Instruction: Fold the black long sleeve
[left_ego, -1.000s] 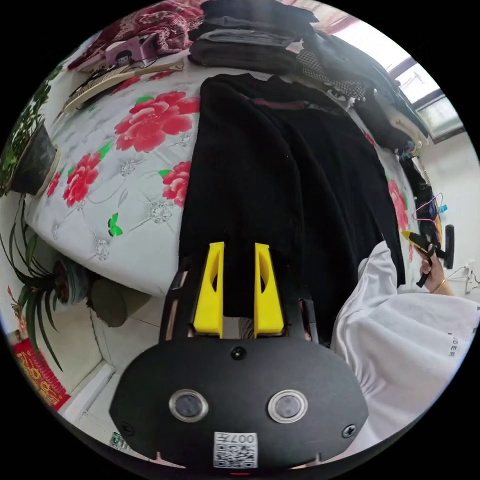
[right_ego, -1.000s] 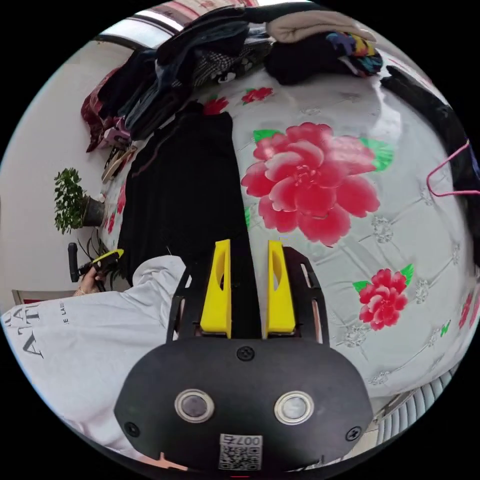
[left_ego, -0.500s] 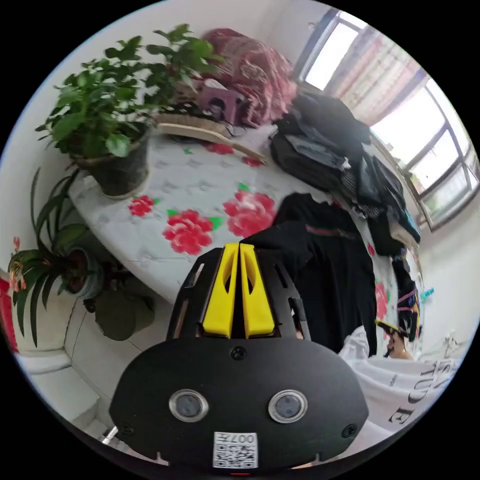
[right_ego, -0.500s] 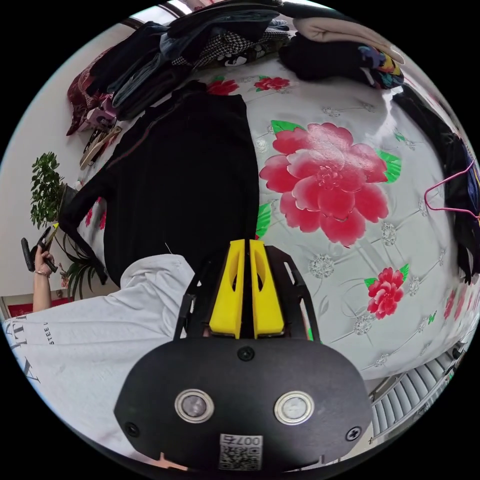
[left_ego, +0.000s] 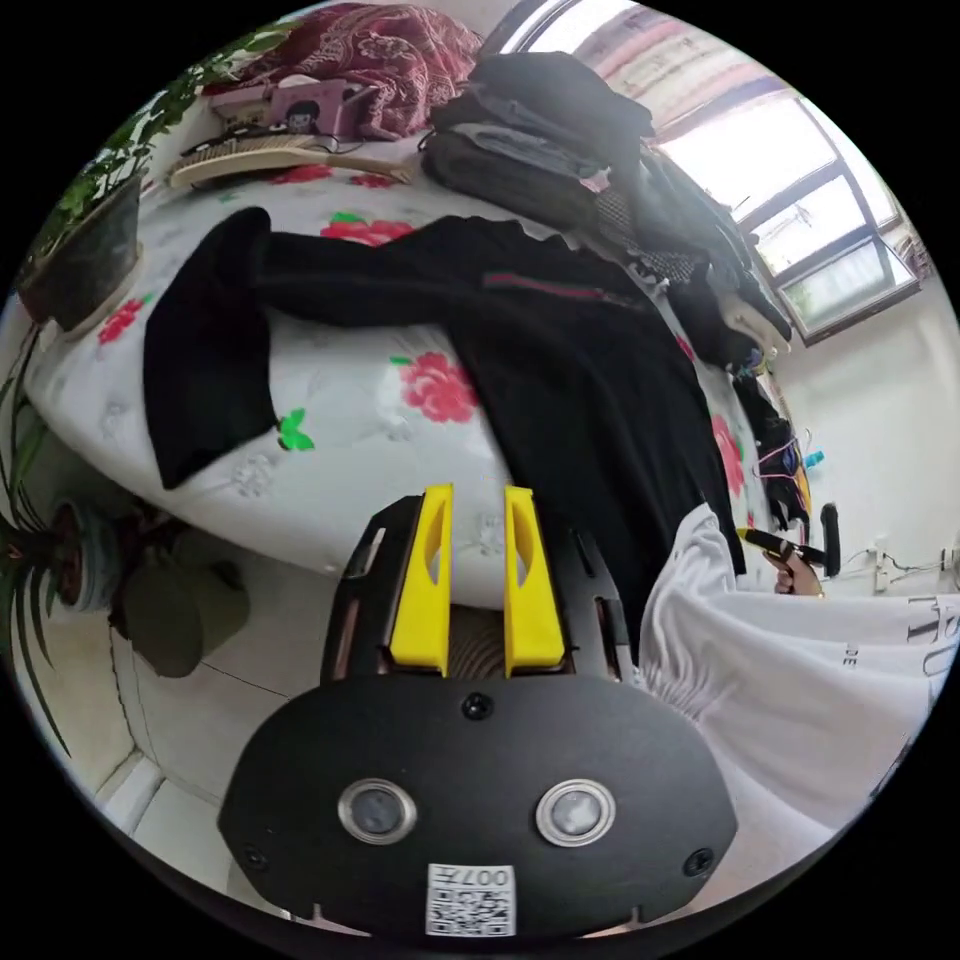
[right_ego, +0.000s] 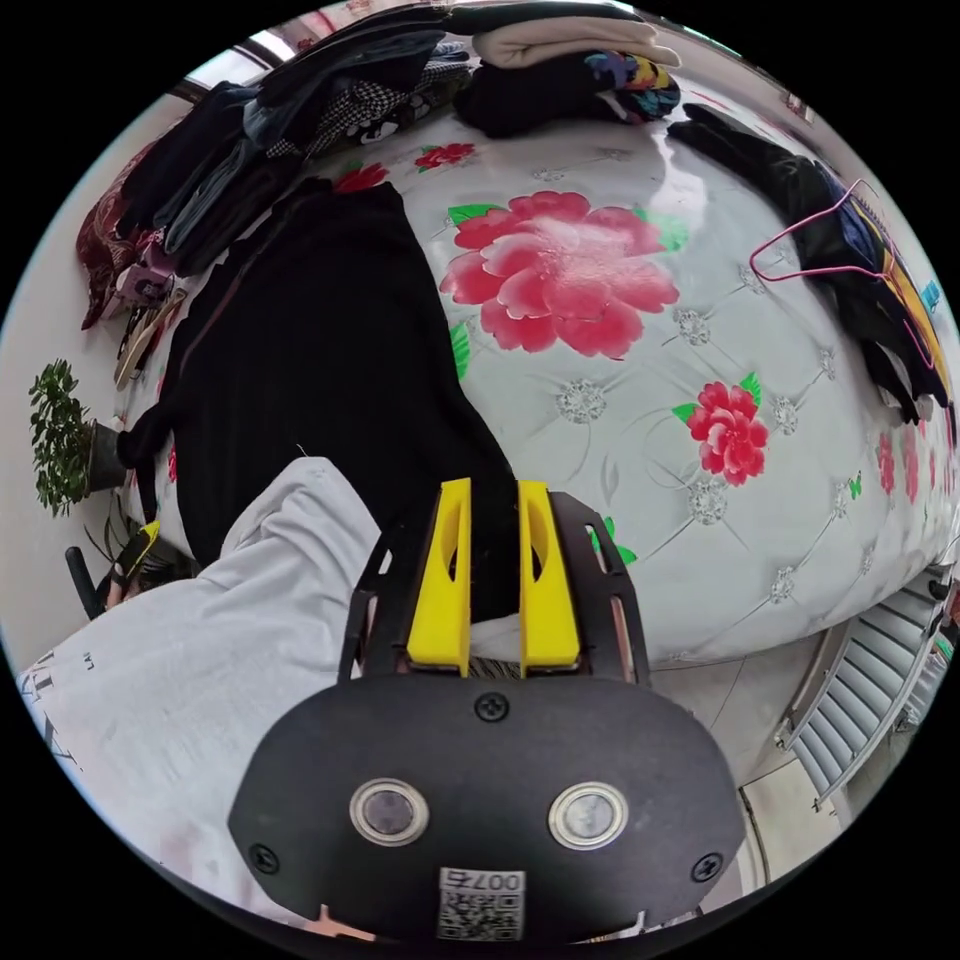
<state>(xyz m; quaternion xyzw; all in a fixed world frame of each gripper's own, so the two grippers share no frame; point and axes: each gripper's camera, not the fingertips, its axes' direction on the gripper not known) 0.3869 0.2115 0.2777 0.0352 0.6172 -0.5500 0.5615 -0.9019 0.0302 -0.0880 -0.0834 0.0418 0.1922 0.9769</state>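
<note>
Yellow jaws of the left gripper and right gripper stand apart, empty, at the bed's near edge, beyond which the black long sleeve lies flat, one sleeve flung toward the corner, likely to slip off.

Partial dark capitals printed on the person's white shirt, cut off at the frame edge. Too fragmentary to read as words.
</note>
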